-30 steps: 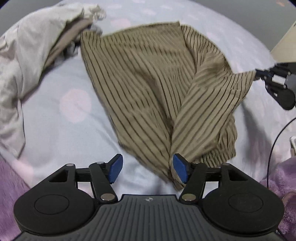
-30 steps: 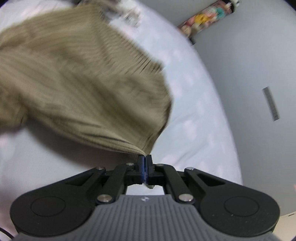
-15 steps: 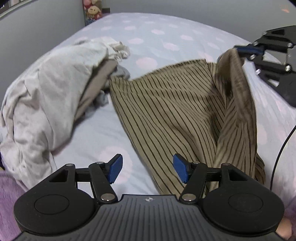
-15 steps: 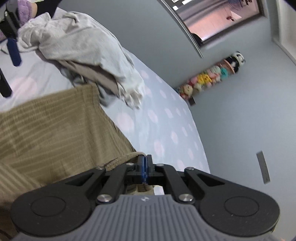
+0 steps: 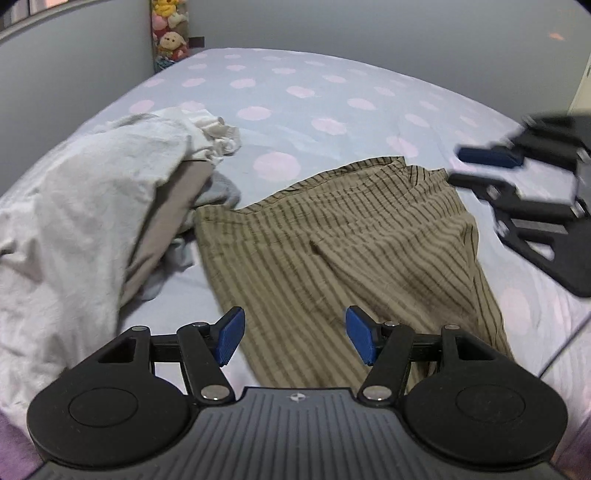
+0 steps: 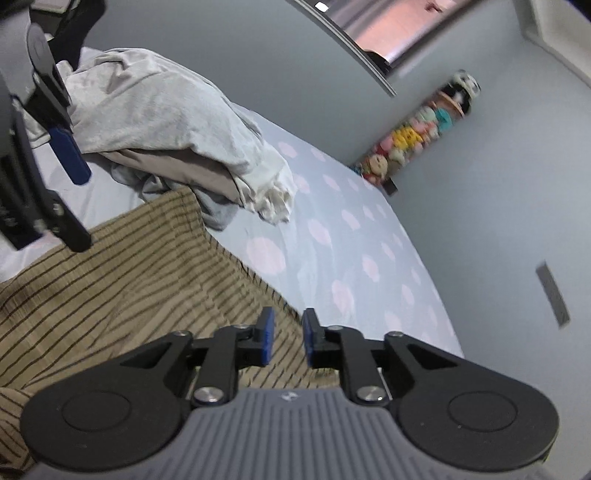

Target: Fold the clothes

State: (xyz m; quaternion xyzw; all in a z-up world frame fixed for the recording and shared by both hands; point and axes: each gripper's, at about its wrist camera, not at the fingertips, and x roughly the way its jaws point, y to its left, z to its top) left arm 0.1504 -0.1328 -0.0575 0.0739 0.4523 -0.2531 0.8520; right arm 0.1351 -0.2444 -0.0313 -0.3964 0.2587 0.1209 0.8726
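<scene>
1. Since 1 s ago: right gripper (image 6: 287,341) carried a flap of the trousers (image 5: 343,258) across and over; its jaws, then clamped on the hem, have just been opening, w/ nothing between them now. Flap lies laid over the rest of the cloth.
2. Right fingers (image 6: 266,334): a narrow gap, pads bare, hovering just above the trousers' far edge (image 6: 236,269). Nothing held.
3. Left gripper (image 5: 295,339): about half open, empty, pads apart from the cloth, poised over the near end of the trousers.
4. Key relation: trousers lie ahead of and below the left fingers, long axis running from near the left gripper away toward the bed's far end; folded strip narrows toward the near end. Left is nearer the near end, right (image 5: 517,184) nearer the far edge, off to the right side.
5. Judgement: next fold prob. goes lengthwise, near end brought to far end, so each hand would take a corner on its own side.
6. Surface: bed (image 5: 332,92), pale sheet w/ pink dots, soft, so cloth may drag and wrinkle.
7. Pile of pale laundry (image 5: 92,203) just left of the trousers, touching its far-left corner; keep clear.
8. Room: grey walls, plush toys (image 5: 168,33) in far corner.
</scene>
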